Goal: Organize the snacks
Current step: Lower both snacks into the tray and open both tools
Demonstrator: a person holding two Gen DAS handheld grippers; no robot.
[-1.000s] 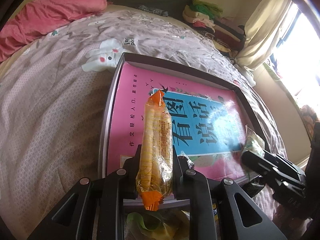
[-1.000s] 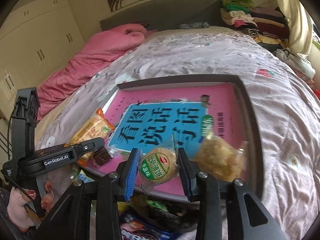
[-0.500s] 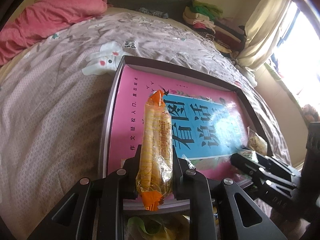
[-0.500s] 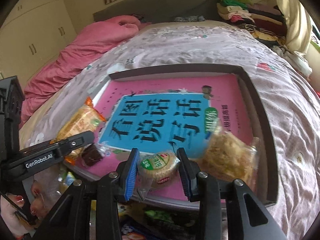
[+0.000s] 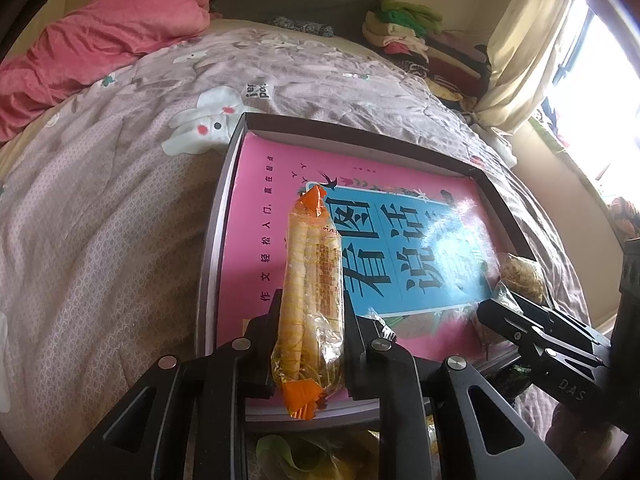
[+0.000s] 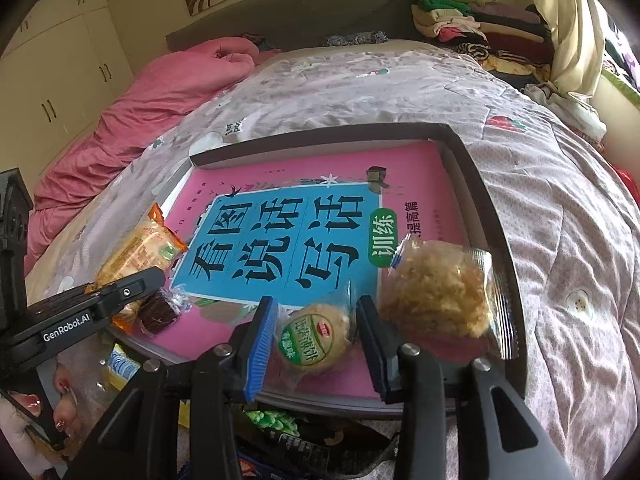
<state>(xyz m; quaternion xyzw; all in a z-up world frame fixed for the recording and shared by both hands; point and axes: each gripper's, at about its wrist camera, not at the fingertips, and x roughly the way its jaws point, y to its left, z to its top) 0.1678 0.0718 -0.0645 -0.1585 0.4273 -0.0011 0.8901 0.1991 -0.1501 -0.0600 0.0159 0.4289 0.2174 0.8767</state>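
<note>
**A:** A bedroom, midday: on the patterned quilt (image 6: 400,92) lies the shallow dark tray (image 6: 494,216), lined with a pink-and-blue book cover (image 6: 288,240). What have you got over it?

**B:** Two snacks, one per tool. Your left gripper (image 5: 310,332) is clamped on the long orange-ended biscuit pack (image 5: 312,292), which it holds above the tray's near left corner. Your right gripper (image 6: 316,332) straddles the round green-labelled cake (image 6: 316,332) at the tray's near edge, jaws opening, gaps showing at both pads.

**A:** And around it?

**B:** A shredded floss bun (image 6: 436,292) just beside it on the right, a small dark sweet (image 6: 158,312) well to the left.

**A:** So how do you finish cleanly?

**B:** Let the cake settle flat, widen fully, and back straight out so a finger doesn't nudge the bun. Then lower the biscuit pack into open pink space.
</note>
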